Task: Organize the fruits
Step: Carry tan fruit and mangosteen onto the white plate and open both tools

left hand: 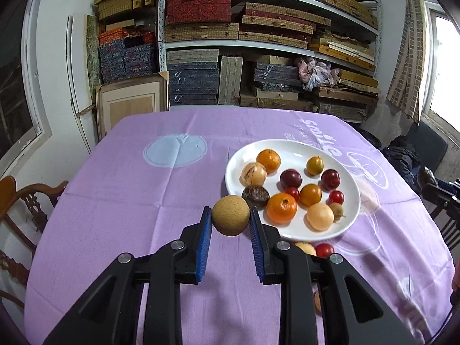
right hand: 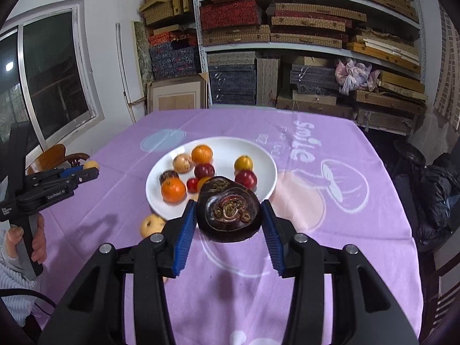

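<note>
A white plate (left hand: 290, 149) on the purple tablecloth holds several fruits: oranges (left hand: 281, 207), dark red plums (left hand: 290, 178), small red fruits and pale round ones. My left gripper (left hand: 231, 215) is shut on a round tan fruit (left hand: 230, 215) and holds it above the cloth, just left of the plate's near edge. My right gripper (right hand: 229, 212) is shut on a dark brown fruit (right hand: 229, 211) with a curled pattern, held above the near rim of the plate (right hand: 258, 149). The left gripper also shows in the right wrist view (right hand: 91, 169), still on the tan fruit.
A pale fruit (left hand: 306, 247) and a red one (left hand: 325, 250) lie on the cloth by the plate's near edge; a yellow apple-like fruit (right hand: 152, 225) shows there too. Wooden chairs (left hand: 26, 198) stand at the table's left. Shelves of boxes (left hand: 258, 43) fill the back wall.
</note>
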A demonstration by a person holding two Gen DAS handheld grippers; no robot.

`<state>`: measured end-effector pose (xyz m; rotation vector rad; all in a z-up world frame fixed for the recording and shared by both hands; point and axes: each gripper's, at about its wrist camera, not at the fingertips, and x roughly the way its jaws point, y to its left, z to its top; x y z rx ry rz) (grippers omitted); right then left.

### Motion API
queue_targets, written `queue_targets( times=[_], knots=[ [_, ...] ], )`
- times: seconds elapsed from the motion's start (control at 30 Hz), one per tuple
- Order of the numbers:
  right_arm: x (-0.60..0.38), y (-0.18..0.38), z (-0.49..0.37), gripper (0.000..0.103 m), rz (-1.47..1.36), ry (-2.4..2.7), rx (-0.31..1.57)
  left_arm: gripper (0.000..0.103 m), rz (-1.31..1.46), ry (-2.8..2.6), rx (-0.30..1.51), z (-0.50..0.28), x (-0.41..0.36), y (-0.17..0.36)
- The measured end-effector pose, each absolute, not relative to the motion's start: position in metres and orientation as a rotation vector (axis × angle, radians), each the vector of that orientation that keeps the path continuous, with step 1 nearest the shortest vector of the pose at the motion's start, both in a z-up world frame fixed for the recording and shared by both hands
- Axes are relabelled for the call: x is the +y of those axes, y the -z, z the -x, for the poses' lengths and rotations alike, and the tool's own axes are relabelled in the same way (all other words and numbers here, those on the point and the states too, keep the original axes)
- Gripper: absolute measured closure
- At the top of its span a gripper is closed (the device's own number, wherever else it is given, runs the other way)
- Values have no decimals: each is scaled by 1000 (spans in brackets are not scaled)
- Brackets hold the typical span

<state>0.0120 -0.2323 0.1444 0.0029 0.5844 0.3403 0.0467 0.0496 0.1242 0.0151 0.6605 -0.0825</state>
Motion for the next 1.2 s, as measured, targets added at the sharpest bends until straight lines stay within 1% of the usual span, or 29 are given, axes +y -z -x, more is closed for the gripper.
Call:
queue_targets(
  times=[0.17,0.27,0.37,0.6,0.73,0.93,1.03,1.13,1.17,1.2],
  knots=[
    [-223,-198,-46,59,21,-353,514,77,-47,106,662,-86,19,-144],
    [-215,-206,-71,59,38,-356,512,77,-77,131,684,-115,-8,-141],
    [-206,-186,-89,59,61,-371,551,77,-101,146,718,-151,-31,-131],
    [-185,-93,-131,59,127,-395,686,77,-107,136,850,-242,-68,-83],
    [-180,-64,-155,59,128,-406,716,77,-89,138,911,-272,-75,-59],
    [-176,-41,-181,58,139,-425,759,76,-84,150,962,-290,-80,-42],
    [-175,-38,-185,58,161,-425,739,76,-111,141,950,-289,-82,-41],
    [-182,-47,-179,58,137,-428,706,72,-116,143,935,-281,-79,-50],
    [-187,-55,-174,58,127,-424,682,68,-125,132,918,-275,-77,-57],
    [-194,-65,-166,58,111,-422,655,66,-132,121,895,-269,-74,-65]
  ],
)
